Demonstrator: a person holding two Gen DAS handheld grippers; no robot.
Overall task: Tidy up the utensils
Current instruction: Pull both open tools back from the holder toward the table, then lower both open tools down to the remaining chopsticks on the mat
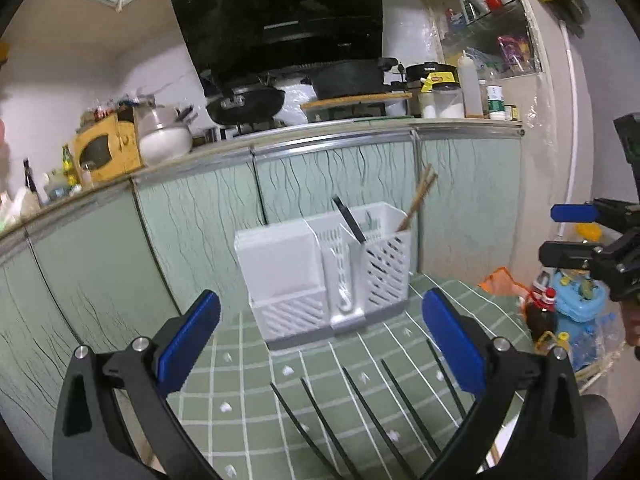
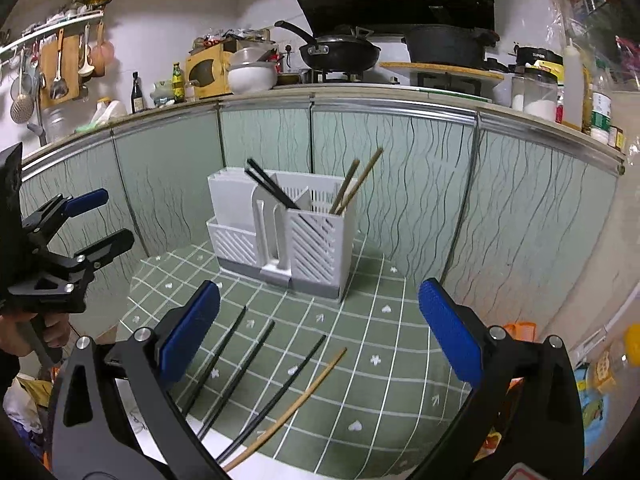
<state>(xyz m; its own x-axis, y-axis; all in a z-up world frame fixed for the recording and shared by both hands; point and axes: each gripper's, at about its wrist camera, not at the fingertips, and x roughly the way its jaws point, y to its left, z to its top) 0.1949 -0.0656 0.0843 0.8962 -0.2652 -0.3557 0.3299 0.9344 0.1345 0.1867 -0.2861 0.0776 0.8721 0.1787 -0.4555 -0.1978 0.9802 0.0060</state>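
Observation:
A white utensil holder [image 1: 328,276] [image 2: 280,232] stands at the back of a green checked cloth [image 1: 280,380] [image 2: 360,360]. It holds black chopsticks [image 2: 272,190] [image 1: 350,222] and wooden chopsticks [image 2: 354,186] [image 1: 418,200]. Several black chopsticks [image 1: 360,404] [image 2: 240,368] and one wooden chopstick [image 2: 296,400] lie loose on the cloth in front. My left gripper [image 1: 320,344] [image 2: 100,220] is open and empty, hovering above the loose chopsticks. My right gripper [image 2: 320,336] [image 1: 568,232] is open and empty, above the cloth.
Green cabinet doors [image 1: 200,220] [image 2: 420,184] stand close behind the holder. The counter above carries a wok [image 2: 340,52], pots and jars. Bottles and plastic toys [image 1: 560,312] sit on the floor to the right of the table.

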